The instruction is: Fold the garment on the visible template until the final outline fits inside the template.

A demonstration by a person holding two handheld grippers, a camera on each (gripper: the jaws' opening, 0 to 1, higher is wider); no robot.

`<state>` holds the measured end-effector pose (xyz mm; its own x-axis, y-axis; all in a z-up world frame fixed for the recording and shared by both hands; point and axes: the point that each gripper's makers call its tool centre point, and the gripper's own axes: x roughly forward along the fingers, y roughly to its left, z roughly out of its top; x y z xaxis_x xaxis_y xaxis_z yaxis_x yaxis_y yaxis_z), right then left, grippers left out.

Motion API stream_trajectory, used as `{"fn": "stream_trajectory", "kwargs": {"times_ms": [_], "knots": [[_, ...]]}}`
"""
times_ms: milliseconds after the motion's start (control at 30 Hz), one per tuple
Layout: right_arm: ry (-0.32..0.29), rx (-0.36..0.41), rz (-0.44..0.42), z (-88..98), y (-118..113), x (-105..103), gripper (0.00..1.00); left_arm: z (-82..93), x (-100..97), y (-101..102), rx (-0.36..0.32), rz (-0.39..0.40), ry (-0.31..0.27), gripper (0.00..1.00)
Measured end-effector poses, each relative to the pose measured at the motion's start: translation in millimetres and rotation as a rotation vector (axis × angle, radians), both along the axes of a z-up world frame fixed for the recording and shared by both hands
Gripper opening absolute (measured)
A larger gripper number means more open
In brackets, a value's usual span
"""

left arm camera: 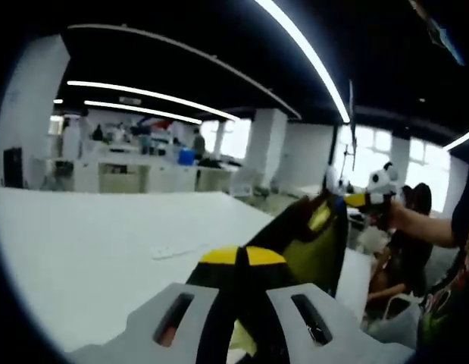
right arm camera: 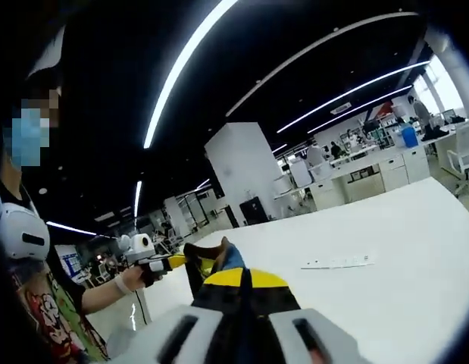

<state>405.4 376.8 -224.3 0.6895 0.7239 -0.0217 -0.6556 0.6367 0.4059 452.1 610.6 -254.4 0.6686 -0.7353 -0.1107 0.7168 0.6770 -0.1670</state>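
**Garment held up between both grippers**

The left hand-held gripper and right hand-held gripper each clench an edge of the black-and-yellow garment, stretched in the air above the white table.

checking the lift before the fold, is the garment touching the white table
Cannot tell. In the left gripper view the garment hangs between both grippers above the table, but its lower edge is hidden behind the left gripper.
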Motion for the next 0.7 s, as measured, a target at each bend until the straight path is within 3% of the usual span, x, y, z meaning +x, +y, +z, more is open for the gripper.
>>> {"fn": "stream_trajectory", "kwargs": {"times_ms": [167, 333, 367, 400, 600, 700], "knots": [[-0.020, 0.033, 0.005, 7.8, 0, 17, 0.00, 4.4, 18.6, 1, 0.002, -0.010, 0.006, 0.00], [-0.016, 0.018, 0.004, 2.0, 2, 44, 0.00, -4.7, 45.0, -1, 0.023, -0.029, 0.023, 0.00], [-0.003, 0.009, 0.005, -2.5, 1, 53, 0.00, -9.2, 50.6, -2, 0.012, -0.035, 0.061, 0.00], [0.003, -0.001, 0.005, -6.2, 0, 59, 0.00, -11.1, 56.0, -2, 0.012, -0.039, 0.061, 0.00], [0.095, -0.069, -0.011, -49.7, -8, 104, 0.00, -50.5, 93.9, -4, 0.064, -0.049, 0.150, 0.00], [0.176, -0.108, -0.030, -87.0, -13, 132, 0.00, -83.0, 119.3, -7, 0.099, -0.049, 0.195, 0.00]]}}
